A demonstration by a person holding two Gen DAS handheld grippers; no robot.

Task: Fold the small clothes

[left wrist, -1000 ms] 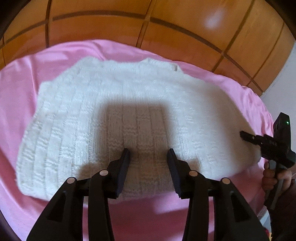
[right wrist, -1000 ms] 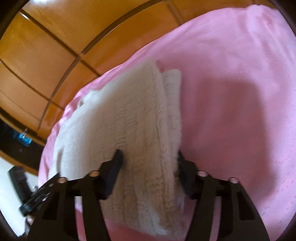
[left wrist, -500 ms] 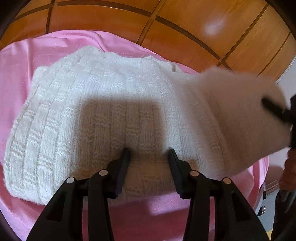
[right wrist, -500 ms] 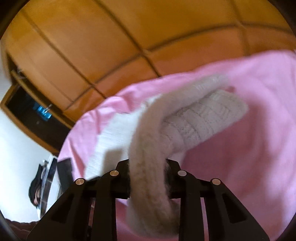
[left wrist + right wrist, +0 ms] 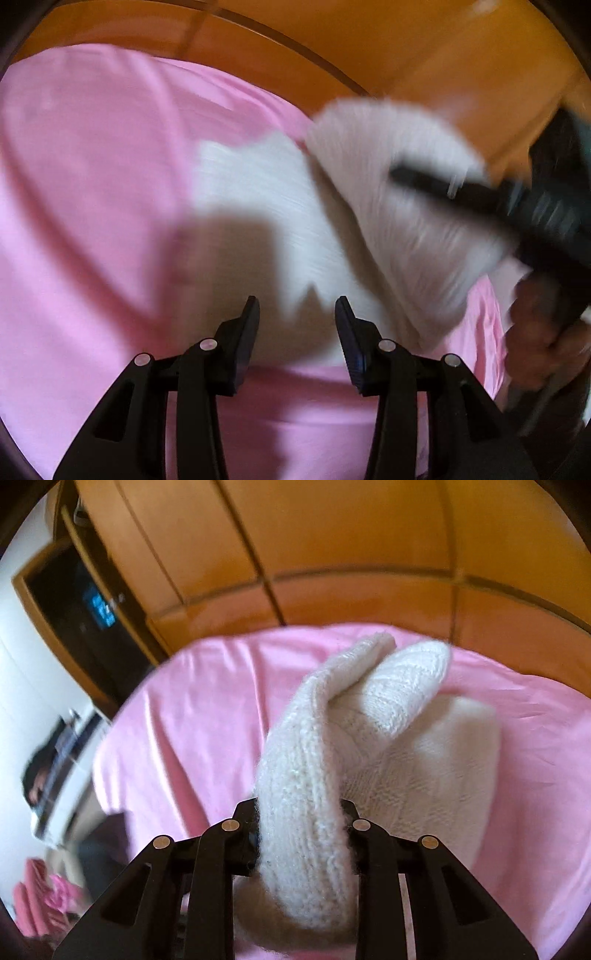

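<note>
A white knitted sweater (image 5: 266,192) lies on a pink sheet (image 5: 92,184). My right gripper (image 5: 301,812) is shut on a thick folded edge of the sweater (image 5: 306,775) and holds it lifted above the rest of the garment. In the blurred left wrist view the right gripper (image 5: 480,192) carries that side of the sweater up and leftward over its middle. My left gripper (image 5: 297,321) is open and empty, just above the sweater's near edge.
The pink sheet (image 5: 192,709) covers the bed. Wooden wardrobe panels (image 5: 332,554) stand behind it. A dark niche with a blue display (image 5: 99,609) is at the left. Pink cloth (image 5: 37,897) lies at the lower left.
My right gripper has closed on the sweater's right edge, lifted it and swung it over toward the left. My left gripper has stayed open and shifted right along the near edge.
</note>
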